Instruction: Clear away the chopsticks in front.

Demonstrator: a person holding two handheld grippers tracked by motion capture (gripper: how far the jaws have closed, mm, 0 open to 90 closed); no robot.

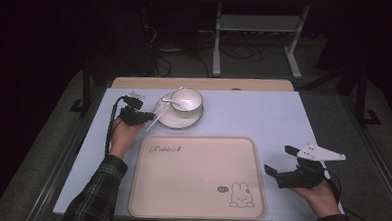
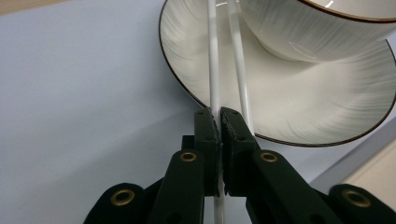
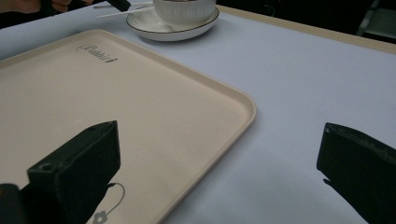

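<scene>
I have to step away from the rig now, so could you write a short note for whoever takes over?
Left gripper: jaws shut on one white chopstick; the second chopstick lies just beside them, not clamped.
Right gripper: jaws open, holding nothing, at the tray's right edge.
Things: both chopsticks lean on the saucer, which carries the bowl with a spoon. The beige tray in front has nothing on it.
Done: one chopstick gripped.
Left: probably moving the chopsticks, then the rest, onto the tray.
</scene>
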